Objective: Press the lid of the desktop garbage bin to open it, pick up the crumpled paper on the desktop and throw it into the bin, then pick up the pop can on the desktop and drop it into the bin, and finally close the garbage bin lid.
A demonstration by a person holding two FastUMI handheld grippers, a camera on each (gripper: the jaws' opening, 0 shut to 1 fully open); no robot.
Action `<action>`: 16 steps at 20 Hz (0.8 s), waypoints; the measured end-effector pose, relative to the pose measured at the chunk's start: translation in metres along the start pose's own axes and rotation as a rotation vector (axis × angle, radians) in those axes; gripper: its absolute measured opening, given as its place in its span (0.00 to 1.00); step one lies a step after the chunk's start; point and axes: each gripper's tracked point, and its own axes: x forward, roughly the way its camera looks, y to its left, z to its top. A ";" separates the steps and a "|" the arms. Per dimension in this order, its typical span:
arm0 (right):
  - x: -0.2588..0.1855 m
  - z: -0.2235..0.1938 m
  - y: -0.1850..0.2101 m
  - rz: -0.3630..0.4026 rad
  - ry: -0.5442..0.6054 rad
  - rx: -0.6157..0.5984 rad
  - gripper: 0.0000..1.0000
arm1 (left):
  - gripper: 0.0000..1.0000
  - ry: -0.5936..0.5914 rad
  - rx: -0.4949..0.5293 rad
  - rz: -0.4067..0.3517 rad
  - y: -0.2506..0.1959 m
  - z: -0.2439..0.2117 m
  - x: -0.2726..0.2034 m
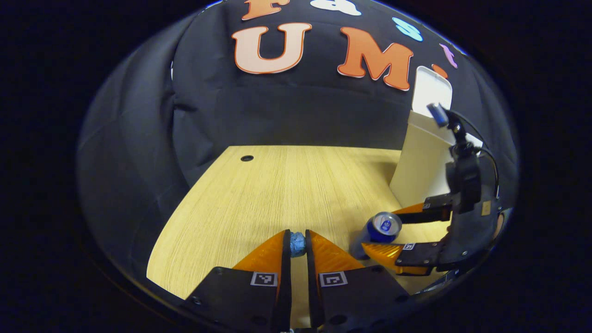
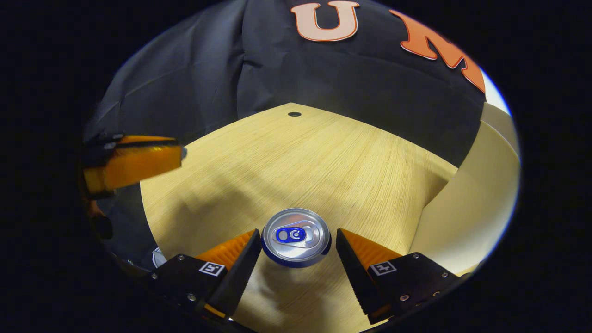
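Right gripper spread wide, straddling the upright pop can on the desk, bin open far right. Left gripper clamps crumpled paper.

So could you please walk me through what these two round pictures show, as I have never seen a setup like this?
Gladly. A person holds a two-finger tool in each hand, and a small camera rides on each, looking forward along its fingers. In the left gripper view, the left tool is shut on a small blue wad, apparently the crumpled paper. To its right you see the other tool around a pop can, with the pale bin behind, its lid standing up. In the right gripper view, the right tool sits open with the can upright between its fingers, the right finger not touching it. Everything rests on a wooden desk.
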 end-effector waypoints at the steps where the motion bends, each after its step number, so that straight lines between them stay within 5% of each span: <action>1: 0.001 0.000 -0.001 -0.002 0.001 -0.004 0.98 | 0.19 -0.019 -0.006 0.004 0.008 0.021 -0.008; 6: 0.005 0.002 0.006 0.016 -0.020 0.003 0.82 | 0.19 -0.114 -0.007 0.021 0.007 0.066 -0.026; 16: 0.002 0.019 0.006 0.028 -0.115 0.057 0.75 | 0.19 -0.190 0.015 -0.026 -0.023 0.113 -0.036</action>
